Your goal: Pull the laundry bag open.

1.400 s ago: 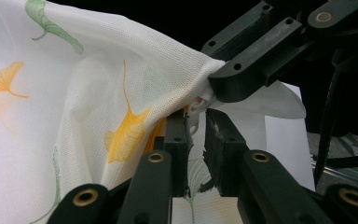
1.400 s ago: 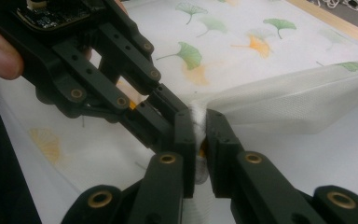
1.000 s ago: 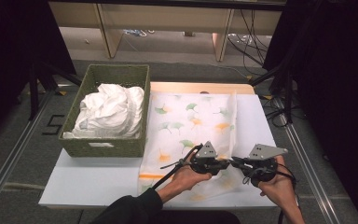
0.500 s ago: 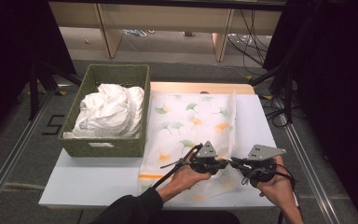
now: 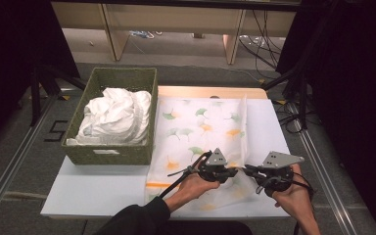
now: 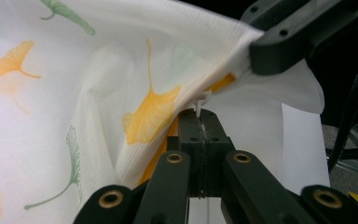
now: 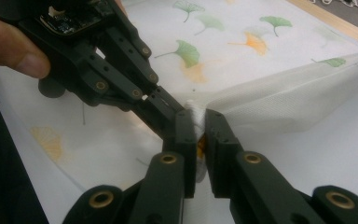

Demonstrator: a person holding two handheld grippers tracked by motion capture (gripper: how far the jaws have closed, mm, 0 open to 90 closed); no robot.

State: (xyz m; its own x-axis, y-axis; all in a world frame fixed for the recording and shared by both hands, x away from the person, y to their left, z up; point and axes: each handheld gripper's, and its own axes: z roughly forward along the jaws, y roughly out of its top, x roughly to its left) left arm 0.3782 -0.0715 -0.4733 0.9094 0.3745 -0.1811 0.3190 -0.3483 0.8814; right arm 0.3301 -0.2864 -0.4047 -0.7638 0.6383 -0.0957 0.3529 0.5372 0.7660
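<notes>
A white cloth printed with green and orange ginkgo leaves [image 5: 200, 127] lies spread on the white table [image 5: 93, 188]. Both grippers meet at its near right edge. My left gripper [image 5: 238, 171] is shut on a pinch of that edge, with the fold running off up and left [image 6: 149, 102] from its tips [image 6: 199, 115]. My right gripper [image 5: 249, 170] is shut on a bunched bit of the same edge [image 7: 196, 116], tip to tip with the left gripper [image 7: 98, 60]. The edge is lifted a little off the table, and a fold [image 7: 289, 93] stretches away to the right.
A green woven basket [image 5: 108, 154] holding crumpled white cloth [image 5: 115, 115] stands left of the printed cloth, touching its edge. The table's right border [image 5: 274, 127] shows bare white. Dark frames and cables ring the table.
</notes>
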